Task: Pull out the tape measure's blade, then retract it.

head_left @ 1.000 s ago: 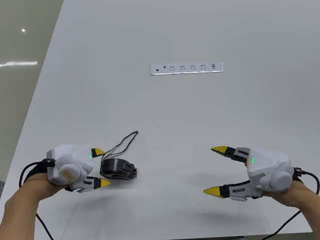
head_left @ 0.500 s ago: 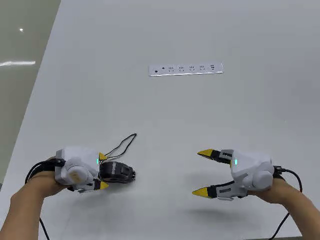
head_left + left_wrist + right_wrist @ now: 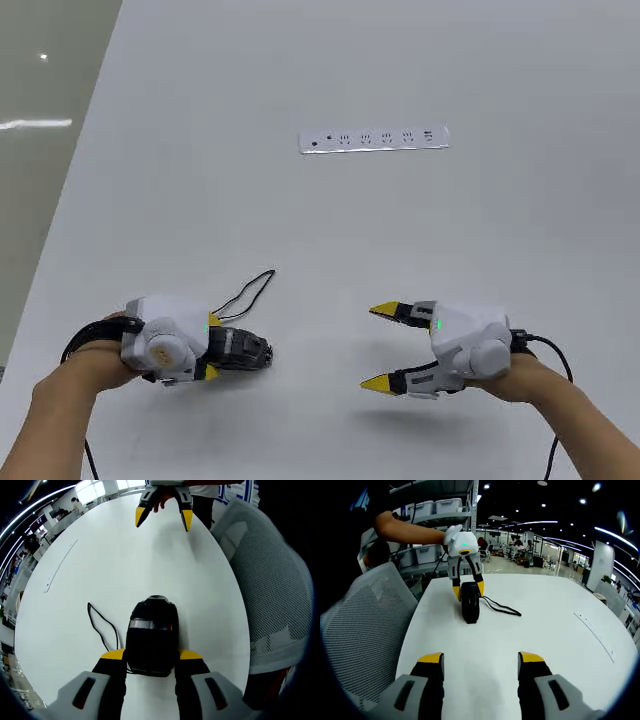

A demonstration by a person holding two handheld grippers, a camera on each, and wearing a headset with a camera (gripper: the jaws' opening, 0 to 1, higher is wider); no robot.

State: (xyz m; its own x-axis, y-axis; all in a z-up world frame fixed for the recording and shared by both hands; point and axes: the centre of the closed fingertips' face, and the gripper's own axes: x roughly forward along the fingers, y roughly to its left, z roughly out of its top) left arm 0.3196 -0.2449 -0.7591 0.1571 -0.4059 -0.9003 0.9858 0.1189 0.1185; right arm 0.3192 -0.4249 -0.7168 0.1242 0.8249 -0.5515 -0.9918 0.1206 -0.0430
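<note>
Left claw (image 3: 151,654) gripping tape measure (image 3: 152,625), pointing rightward

**Left gripper** (image 3: 212,346): white rounded plastic shell; beige round disc (image 3: 160,350) on side; green LED (image 3: 207,321); blk jaw arms w/ yellow pointed tips (image 3: 213,320); blk cable (image 3: 95,325) at rear.

**Right gripper** (image 3: 374,347): same white shell; white round knob (image 3: 490,357); green LED (image 3: 438,324); blk arms, yellow tips (image 3: 378,309); blk cable (image 3: 545,342) at rear.

**Jaw bases** (image 3: 86,692): lt grey, one dark slot each.
</note>
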